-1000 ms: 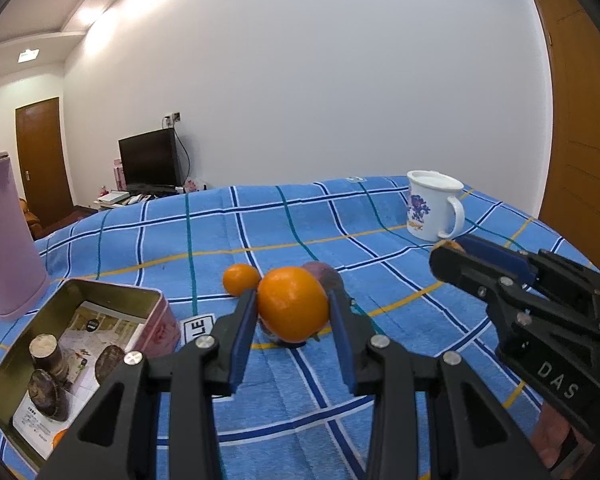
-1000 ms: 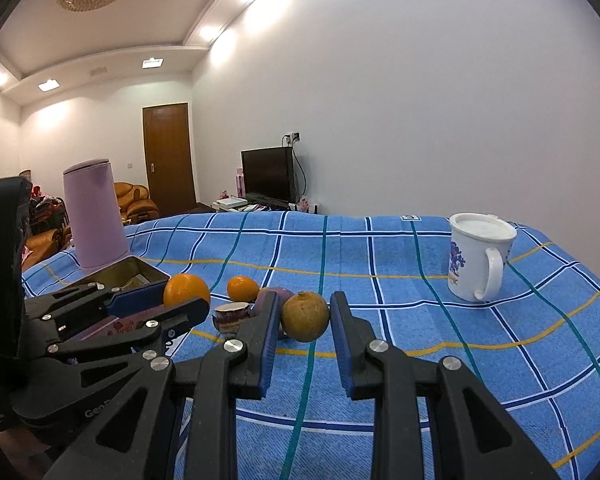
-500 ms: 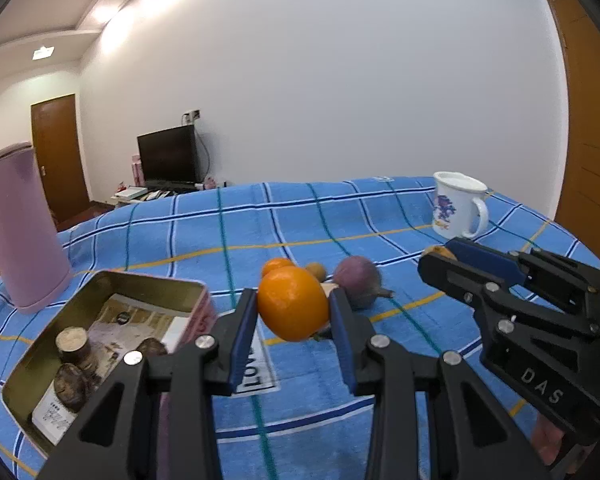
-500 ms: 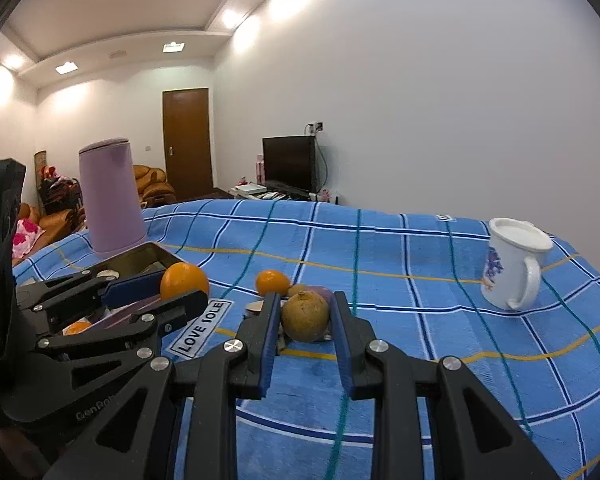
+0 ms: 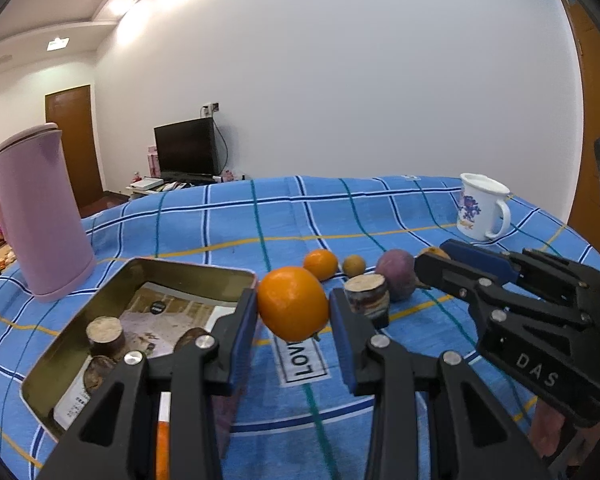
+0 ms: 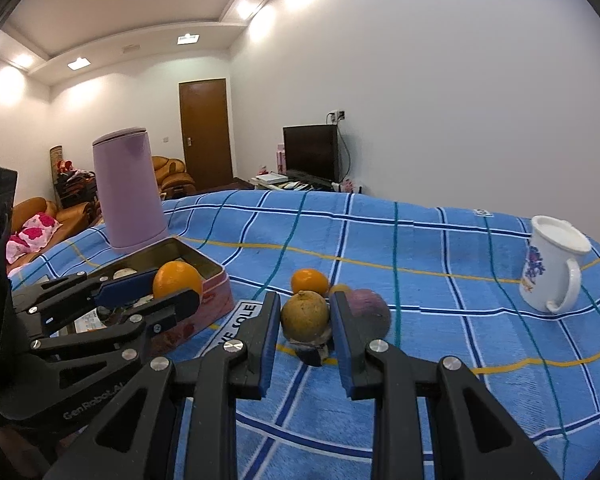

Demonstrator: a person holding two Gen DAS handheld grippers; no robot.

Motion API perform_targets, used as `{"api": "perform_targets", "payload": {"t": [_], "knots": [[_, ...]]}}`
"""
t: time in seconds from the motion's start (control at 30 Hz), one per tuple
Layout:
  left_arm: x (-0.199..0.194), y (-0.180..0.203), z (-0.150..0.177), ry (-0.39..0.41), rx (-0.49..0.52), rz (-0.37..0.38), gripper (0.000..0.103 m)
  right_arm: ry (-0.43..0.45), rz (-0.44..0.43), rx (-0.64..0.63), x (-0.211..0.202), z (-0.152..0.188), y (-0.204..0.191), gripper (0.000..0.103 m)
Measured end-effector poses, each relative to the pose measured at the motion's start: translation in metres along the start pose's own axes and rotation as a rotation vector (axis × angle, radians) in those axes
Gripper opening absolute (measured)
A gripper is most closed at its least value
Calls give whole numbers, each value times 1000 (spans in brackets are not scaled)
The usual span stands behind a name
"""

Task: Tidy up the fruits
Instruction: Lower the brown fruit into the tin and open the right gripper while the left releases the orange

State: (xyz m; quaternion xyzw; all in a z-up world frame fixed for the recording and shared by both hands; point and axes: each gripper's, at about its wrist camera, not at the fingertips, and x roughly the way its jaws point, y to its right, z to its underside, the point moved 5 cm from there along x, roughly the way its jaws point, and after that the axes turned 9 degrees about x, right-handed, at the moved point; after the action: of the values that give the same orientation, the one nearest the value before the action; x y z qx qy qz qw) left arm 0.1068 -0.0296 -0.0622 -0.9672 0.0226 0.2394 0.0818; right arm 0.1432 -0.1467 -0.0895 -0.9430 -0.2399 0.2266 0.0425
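Note:
My left gripper (image 5: 293, 309) is shut on a large orange (image 5: 292, 302) and holds it above the cloth, just right of an open metal tin (image 5: 132, 320). My right gripper (image 6: 305, 315) is shut on a dull yellow-brown round fruit (image 6: 305, 315), held above the cloth. On the cloth lie a small orange (image 5: 320, 264), a small brown fruit (image 5: 354, 265), a purple fruit (image 5: 396, 273) and a cut stump-like piece (image 5: 367, 294). The tin holds several brown cut pieces (image 5: 105, 334) on a printed sheet.
A tall pink jug (image 5: 40, 212) stands behind the tin at the left. A white mug (image 5: 482, 210) stands at the far right. The blue checked cloth (image 5: 260, 216) covers the table. A "LOVE SOLE" label (image 5: 303, 360) lies beside the tin.
Both grippers have moved left with their fruits. The left one's orange now hangs near the tin's right edge, and the tin shows larger in both views.

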Motion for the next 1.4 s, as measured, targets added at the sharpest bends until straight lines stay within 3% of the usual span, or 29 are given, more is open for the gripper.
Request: {"api": "perform_targets", "payload": {"t": [1.07, 1.4], "knots": [[-16, -64, 23, -37, -52, -95, 38, -66, -138, -89, 36, 2, -78, 27], [-19, -97, 35, -66, -110, -131, 38, -83, -178, -127, 44, 7, -105, 27]]}}
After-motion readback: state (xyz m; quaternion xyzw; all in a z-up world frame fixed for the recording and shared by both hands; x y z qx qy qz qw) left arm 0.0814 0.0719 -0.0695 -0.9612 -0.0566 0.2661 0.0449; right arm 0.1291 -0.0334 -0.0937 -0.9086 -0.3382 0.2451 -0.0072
